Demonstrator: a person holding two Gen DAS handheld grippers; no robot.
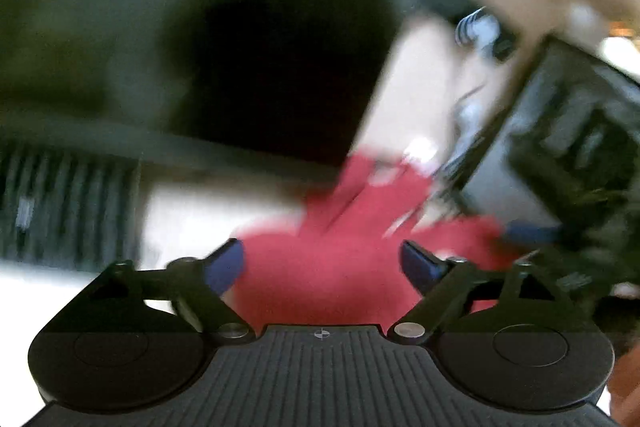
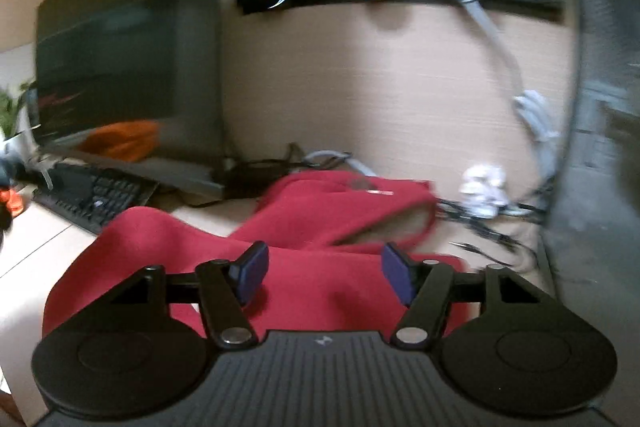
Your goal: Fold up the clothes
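A red garment (image 2: 312,227) lies crumpled on a light wooden desk (image 2: 36,247), its collar with a label at the far end. It also shows, blurred, in the left wrist view (image 1: 340,267). My right gripper (image 2: 324,267) is open and empty just above the near part of the garment. My left gripper (image 1: 322,263) is open and empty above the red cloth. The other gripper (image 1: 568,163) shows at the right of the left wrist view, blurred.
A black keyboard (image 2: 88,199) and a dark monitor (image 2: 128,67) stand at the left, with an orange cloth (image 2: 120,143) below the monitor. Cables (image 2: 480,223) and a white crumpled object (image 2: 484,191) lie at the back right. A dark panel (image 2: 596,147) rises at the right.
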